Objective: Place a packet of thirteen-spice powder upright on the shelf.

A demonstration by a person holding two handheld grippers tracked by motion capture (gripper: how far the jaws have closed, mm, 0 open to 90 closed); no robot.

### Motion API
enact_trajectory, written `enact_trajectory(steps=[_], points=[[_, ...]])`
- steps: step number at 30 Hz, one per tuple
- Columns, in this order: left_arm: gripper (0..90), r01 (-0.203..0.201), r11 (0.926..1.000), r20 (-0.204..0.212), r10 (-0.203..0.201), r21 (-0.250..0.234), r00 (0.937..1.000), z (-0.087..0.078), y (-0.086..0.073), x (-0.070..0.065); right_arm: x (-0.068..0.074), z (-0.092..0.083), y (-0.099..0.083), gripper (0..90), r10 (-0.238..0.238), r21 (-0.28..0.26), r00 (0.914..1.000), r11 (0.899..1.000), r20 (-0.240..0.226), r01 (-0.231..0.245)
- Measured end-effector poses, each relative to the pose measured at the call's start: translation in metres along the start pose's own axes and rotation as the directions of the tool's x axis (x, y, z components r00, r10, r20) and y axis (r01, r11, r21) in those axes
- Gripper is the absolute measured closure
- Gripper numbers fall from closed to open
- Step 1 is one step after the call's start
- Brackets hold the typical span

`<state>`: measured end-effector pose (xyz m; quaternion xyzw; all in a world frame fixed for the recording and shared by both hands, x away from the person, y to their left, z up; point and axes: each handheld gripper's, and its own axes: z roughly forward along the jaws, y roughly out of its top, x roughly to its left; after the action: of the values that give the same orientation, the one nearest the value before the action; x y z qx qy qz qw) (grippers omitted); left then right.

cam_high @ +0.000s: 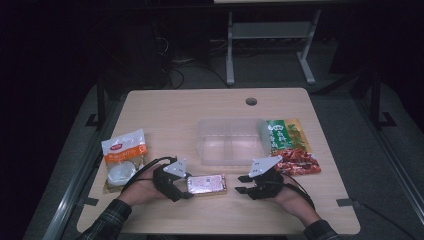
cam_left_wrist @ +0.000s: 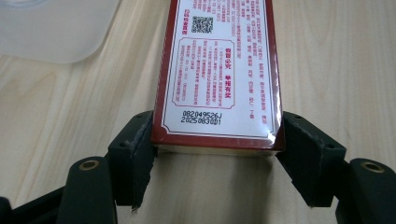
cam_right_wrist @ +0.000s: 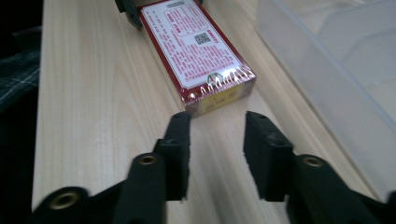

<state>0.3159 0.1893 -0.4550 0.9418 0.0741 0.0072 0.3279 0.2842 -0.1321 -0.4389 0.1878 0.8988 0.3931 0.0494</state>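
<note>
The left gripper (cam_left_wrist: 217, 154) clamped the red box (cam_left_wrist: 219, 70), whose printed date code was readable from the left gripper view. The right gripper (cam_right_wrist: 217, 140) stood partly open, holding nothing, beside the clear container (cam_high: 230, 141), which looked empty.

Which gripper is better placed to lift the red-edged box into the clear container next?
Left. The left gripper already has its jaws pressed on both sides of the red-edged box. The right gripper sits short of the box's far end, jaws gripping nothing. The clear container lies just beyond.
</note>
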Motion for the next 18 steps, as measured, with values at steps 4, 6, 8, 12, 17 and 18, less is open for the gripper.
enact_trajectory(steps=[4, 6, 8, 12, 17, 18], points=[[31.4, -0.015, 0.9998, 0.011, 0.015, 0.009, 0.9998, 0.0, 0.002, -0.002, -0.005, 0.011, 0.002, 77.2, -0.018, 0.019, 0.9995, 1.0, -0.025, 0.019], [31.4, -0.03, 0.9995, 0.019, 0.029, 0.009, 0.9994, 0.0, 0.003, -0.004, -0.006, 0.018, 0.003, 86.0, -0.043, 0.045, 0.9984, 0.998, -0.037, 0.045], [31.4, -0.036, 0.9993, 0.023, 0.036, 0.012, 0.9991, 0.0, 0.004, -0.005, -0.006, 0.02, 0.004, 89.9, -0.053, 0.043, 0.9973, 0.998, -0.051, 0.056], [31.4, -0.053, 0.9985, 0.028, 0.053, 0.017, 0.9982, -0.001, 0.006, -0.007, -0.006, 0.024, 0.008, 90.0, -0.082, 0.03, 0.9942, 0.996, -0.069, 0.084], [31.4, -0.06, 0.9982, 0.032, 0.059, 0.011, 0.9977, -0.001, 0.008, -0.008, -0.006, 0.031, 0.01, 90.0, -0.082, 0.038, 0.9933, 0.996, -0.081, 0.085], [31.4, -0.07, 0.9975, 0.033, 0.07, 0.008, 0.997, -0.003, 0.009, -0.008, -0.006, 0.032, 0.01, 90.0, -0.083, 0.041, 0.9927, 0.995, -0.087, 0.087]])
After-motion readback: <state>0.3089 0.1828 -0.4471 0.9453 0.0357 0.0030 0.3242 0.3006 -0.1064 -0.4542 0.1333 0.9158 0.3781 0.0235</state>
